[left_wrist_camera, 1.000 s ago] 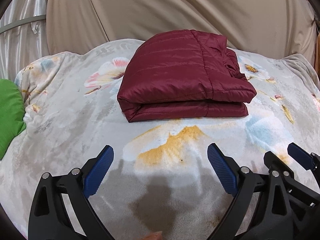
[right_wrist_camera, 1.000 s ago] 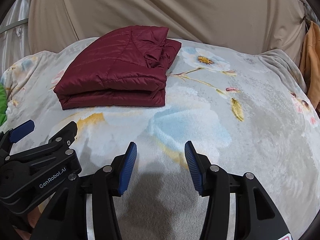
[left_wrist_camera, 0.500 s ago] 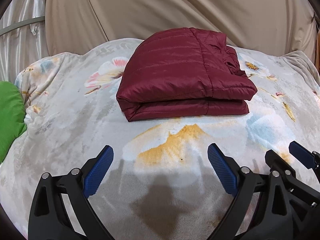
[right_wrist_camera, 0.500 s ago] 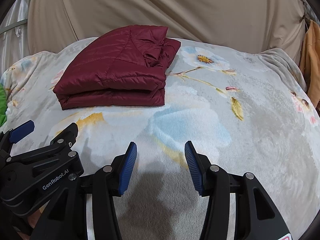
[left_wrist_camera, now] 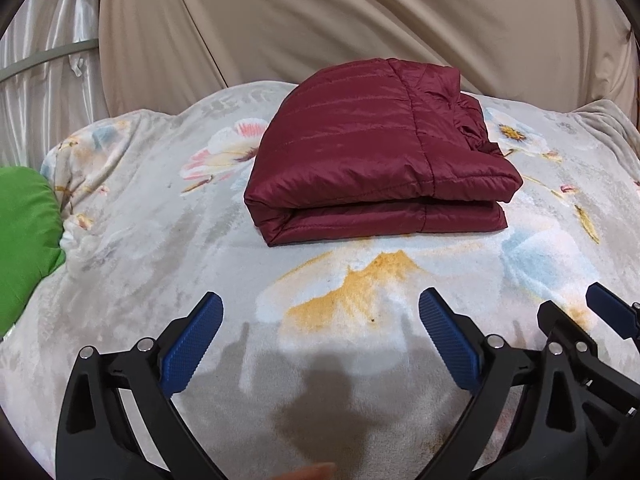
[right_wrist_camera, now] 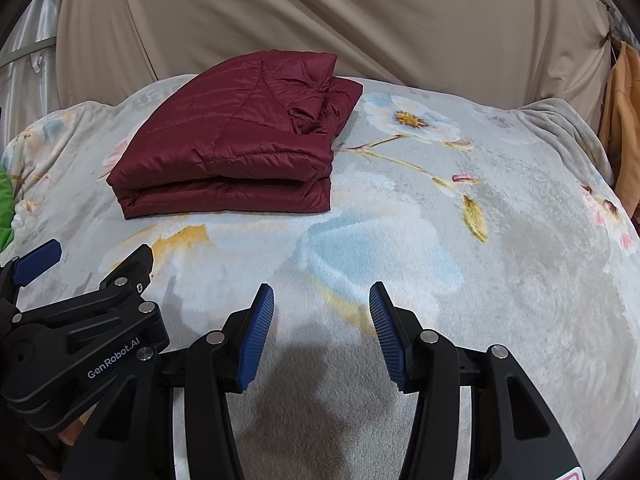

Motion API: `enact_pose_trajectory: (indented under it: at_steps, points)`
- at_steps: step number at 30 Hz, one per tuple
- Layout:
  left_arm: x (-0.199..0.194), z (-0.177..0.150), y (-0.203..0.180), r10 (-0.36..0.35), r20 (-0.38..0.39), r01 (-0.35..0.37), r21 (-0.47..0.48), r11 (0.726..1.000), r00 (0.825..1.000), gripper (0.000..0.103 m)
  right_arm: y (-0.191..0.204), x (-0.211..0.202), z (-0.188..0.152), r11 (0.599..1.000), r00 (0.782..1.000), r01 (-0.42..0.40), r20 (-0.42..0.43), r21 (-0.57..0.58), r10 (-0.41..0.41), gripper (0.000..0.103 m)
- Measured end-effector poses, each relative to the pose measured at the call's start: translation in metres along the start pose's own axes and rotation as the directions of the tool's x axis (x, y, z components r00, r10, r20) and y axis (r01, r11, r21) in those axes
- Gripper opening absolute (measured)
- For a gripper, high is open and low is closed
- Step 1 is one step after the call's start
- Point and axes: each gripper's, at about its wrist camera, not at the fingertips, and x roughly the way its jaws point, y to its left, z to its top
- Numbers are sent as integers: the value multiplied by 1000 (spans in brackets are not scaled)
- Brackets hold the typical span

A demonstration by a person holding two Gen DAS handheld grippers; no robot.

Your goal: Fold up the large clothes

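Observation:
A dark red quilted jacket (left_wrist_camera: 372, 156) lies folded in a neat stack on the floral blanket (left_wrist_camera: 160, 240); it also shows in the right wrist view (right_wrist_camera: 232, 152). My left gripper (left_wrist_camera: 320, 308) is open and empty, held low over the blanket well short of the jacket. My right gripper (right_wrist_camera: 322, 300) is open and empty, to the right of the left one and apart from the jacket. The left gripper also shows at the left edge of the right wrist view (right_wrist_camera: 92, 256).
A green cloth (left_wrist_camera: 24, 232) lies at the blanket's left edge. A beige curtain (left_wrist_camera: 360, 20) hangs behind the bed. An orange garment (right_wrist_camera: 624, 120) hangs at the far right. A metal rail (left_wrist_camera: 48, 56) runs at the back left.
Both grippers stay open and almost still. The view has shifted slightly, so the jacket sits a little higher in the left wrist view.

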Motion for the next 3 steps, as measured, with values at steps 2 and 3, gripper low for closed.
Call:
enact_pose_trajectory:
  at_steps: [2,3]
  points:
    - [1,0,0,1,-2,-1,3,1000,1000,96,-1,0,0,1000,1000,1,0,-2,-1,50]
    - [1,1,0,-5,-6,5,4,1000,1000,95,-1,0,0,1000,1000,1,-1,-2,-1,50]
